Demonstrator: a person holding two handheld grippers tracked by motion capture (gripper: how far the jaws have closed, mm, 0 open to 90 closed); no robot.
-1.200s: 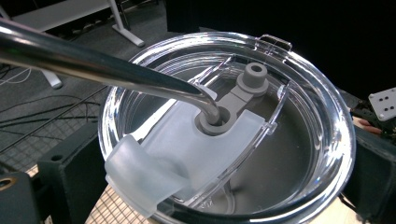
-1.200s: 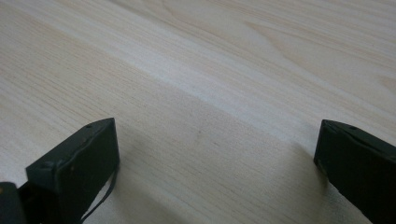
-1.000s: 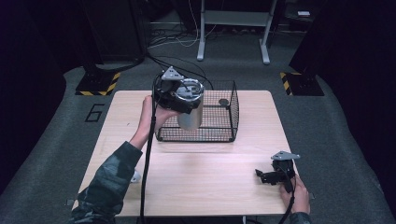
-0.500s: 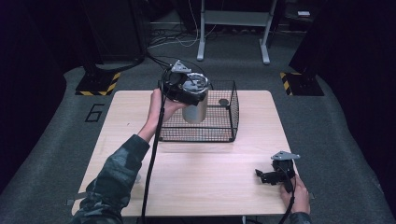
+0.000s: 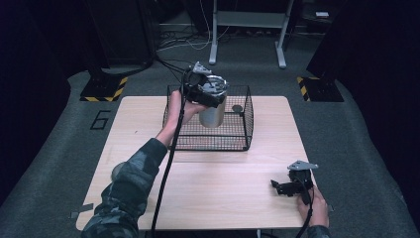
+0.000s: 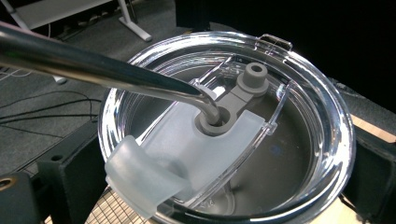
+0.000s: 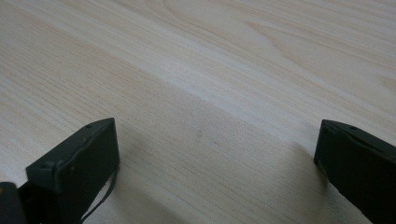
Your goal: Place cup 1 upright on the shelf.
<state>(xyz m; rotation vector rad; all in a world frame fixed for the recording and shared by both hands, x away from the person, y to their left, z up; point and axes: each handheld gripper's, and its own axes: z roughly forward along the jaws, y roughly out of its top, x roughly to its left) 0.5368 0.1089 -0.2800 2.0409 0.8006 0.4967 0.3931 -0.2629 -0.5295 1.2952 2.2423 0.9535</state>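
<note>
My left gripper (image 5: pixel 205 90) is shut on a steel tumbler (image 5: pixel 213 114) near its top and holds it upright over the black wire basket (image 5: pixel 208 141), the tumbler's lower part inside the rim. In the left gripper view, the black jaws of the left gripper (image 6: pixel 219 186) press both sides of the tumbler's clear lid (image 6: pixel 280 154), and a bent metal straw (image 6: pixel 93 65) goes through the lid's grey seal. My right gripper (image 5: pixel 281 187) rests open on the wooden table (image 5: pixel 223 198) at the front right. The right gripper (image 7: pixel 215 163) has bare wood between its jaws.
A small dark round thing (image 5: pixel 237 108) lies in the basket's back right corner. The basket stands at the far middle of the table. Beyond the table are a grey floor, black-and-yellow striped stand bases (image 5: pixel 104 89) and a white frame (image 5: pixel 247 29).
The left gripper has carried the tumbler to the right, from the basket's left side to over its middle. The right gripper has stayed put.
</note>
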